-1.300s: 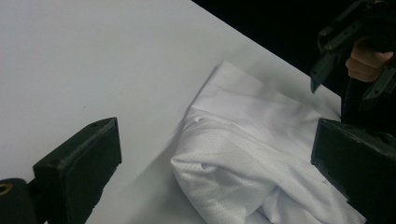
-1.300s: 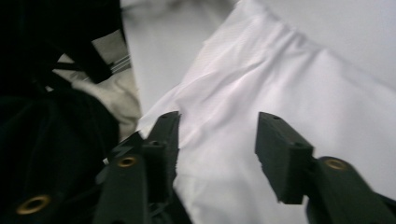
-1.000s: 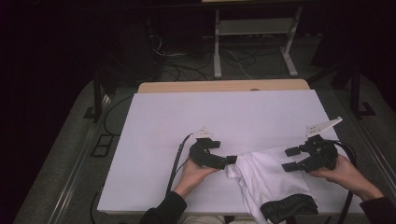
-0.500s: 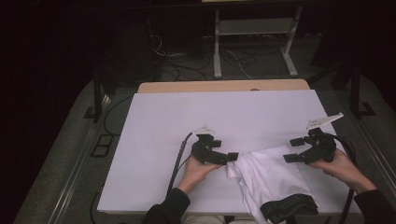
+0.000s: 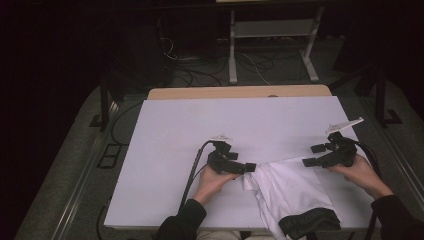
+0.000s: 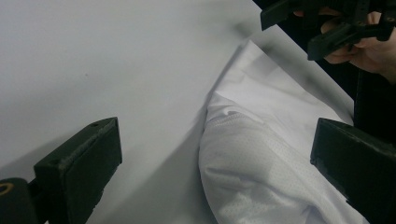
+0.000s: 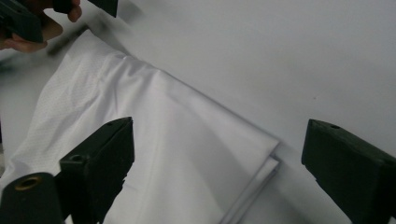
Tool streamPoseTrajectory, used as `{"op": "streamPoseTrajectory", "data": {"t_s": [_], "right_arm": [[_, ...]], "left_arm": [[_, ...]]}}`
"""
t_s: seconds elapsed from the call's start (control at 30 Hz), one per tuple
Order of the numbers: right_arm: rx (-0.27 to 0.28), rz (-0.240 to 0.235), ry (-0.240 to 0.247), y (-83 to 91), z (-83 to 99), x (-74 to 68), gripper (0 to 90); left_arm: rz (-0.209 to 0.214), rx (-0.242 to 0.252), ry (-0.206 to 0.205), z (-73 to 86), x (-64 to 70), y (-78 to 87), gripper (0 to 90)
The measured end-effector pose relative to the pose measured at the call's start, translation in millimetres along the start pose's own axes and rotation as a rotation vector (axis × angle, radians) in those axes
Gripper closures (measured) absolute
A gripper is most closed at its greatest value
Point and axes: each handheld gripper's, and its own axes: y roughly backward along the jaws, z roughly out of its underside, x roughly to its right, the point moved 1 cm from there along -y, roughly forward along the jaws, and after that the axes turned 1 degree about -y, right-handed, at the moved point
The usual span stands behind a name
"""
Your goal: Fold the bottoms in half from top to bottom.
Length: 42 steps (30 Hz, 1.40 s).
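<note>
I am holding both grippers low over the white sheet-covered surface (image 5: 200, 130), near its front edge. The white mesh-textured fabric garment (image 5: 292, 192) is lying on the front right part of that surface, crumpled, with its black waistband-like hem (image 5: 310, 220) hanging at the front edge.

Left gripper (image 5: 250, 167): my left hand (image 5: 212, 180) is gripping it, its jaws pointing right toward the left edge of the garment. In the left gripper view the gripper (image 6: 215, 154) is standing spread wide, a bunched fold of the garment (image 6: 261, 163) lying between the two jaws; I cannot tell whether either jaw is touching it. A black cable (image 5: 192, 170) is trailing from this gripper toward the front of the surface.

Right gripper (image 5: 314, 155): my right hand (image 5: 357, 172) is gripping it at the right side of the surface, jaws pointing left, just beside the upper right corner of the garment. In the right gripper view the gripper (image 7: 219, 154) is also spread wide, nothing pinched. A flat folded corner of the garment (image 7: 187, 154) is lying below and between the jaws, its layered edge showing at the corner.

The two grippers are sitting at opposite ends of the garment's upper edge.
</note>
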Motion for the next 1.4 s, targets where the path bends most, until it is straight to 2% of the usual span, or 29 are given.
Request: {"op": "streamPoseTrajectory", "data": {"t_s": [0.17,0.23,0.37,0.53,0.7,0.9,1.07,1.2,1.3,1.4], "right_arm": [[-0.003,0.020,-0.024,-3.6,0.3,10.2,15.2],[-0.002,0.021,-0.028,-5.4,0.9,15.0,19.9],[-0.014,0.022,-0.034,-9.2,1.6,20.6,26.4],[-0.031,0.002,-0.023,-12.7,2.5,22.3,37.0],[-0.046,-0.007,-0.026,-14.8,3.3,22.9,41.4],[-0.066,-0.030,-0.025,-18.2,4.3,23.3,54.0],[-0.083,0.001,-0.005,-19.8,3.2,20.4,70.4],[-0.090,-0.001,0.008,-20.6,3.2,17.9,82.2],[-0.095,0.004,0.014,-20.6,3.0,15.3,84.7],[-0.088,-0.008,-0.002,-18.8,2.6,14.6,85.6]], "left_arm": [[0.016,-0.025,0.018,2.0,-1.3,-5.4,1.9],[0.017,-0.032,0.012,2.5,-1.0,-6.3,6.4],[0.042,-0.043,0.024,3.3,-0.7,-7.9,13.0],[0.068,-0.061,0.034,4.9,-0.8,-10.9,18.4],[0.090,-0.071,0.046,6.2,-0.4,-14.2,26.0],[0.114,-0.095,0.045,8.2,-0.3,-18.3,40.5],[0.108,-0.108,0.034,9.1,-0.2,-20.0,55.3],[0.103,-0.111,0.016,8.8,0.2,-19.1,69.1],[0.106,-0.109,0.003,8.2,2.8,-19.1,78.9],[0.081,-0.116,-0.046,5.9,7.9,-18.4,81.4]]}}
